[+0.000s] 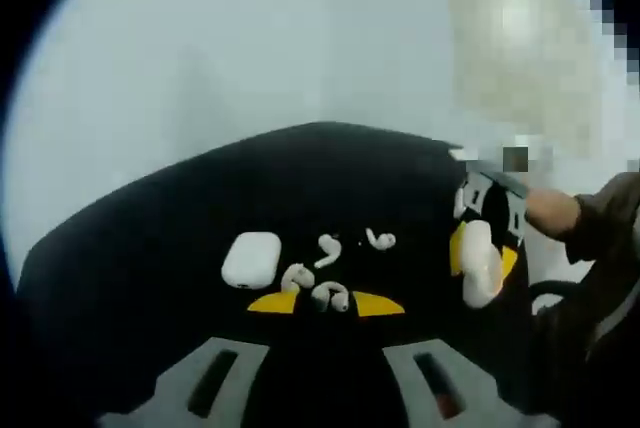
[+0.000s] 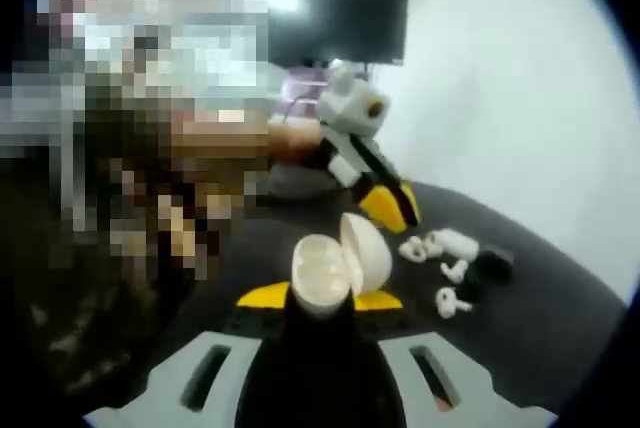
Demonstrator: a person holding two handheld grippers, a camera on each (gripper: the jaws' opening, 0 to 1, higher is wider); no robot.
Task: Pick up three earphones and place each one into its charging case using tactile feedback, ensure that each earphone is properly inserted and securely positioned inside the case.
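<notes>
Open case held, earphones loose on table

The right gripper (image 2: 320, 300) clamps an open charging case (image 2: 338, 263). The left gripper (image 1: 325, 305) spreads wide, holding nothing, over 4 earphones (image 1: 325, 248) beside a closed case (image 1: 250, 259) on the black table (image 1: 120, 248)

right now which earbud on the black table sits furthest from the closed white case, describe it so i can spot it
On the round black table, a closed white charging case lies beside a cluster of small white earbuds. Two earbuds lie beside the case and a third just behind them. The one you want lies alone, beyond the rest.
</notes>
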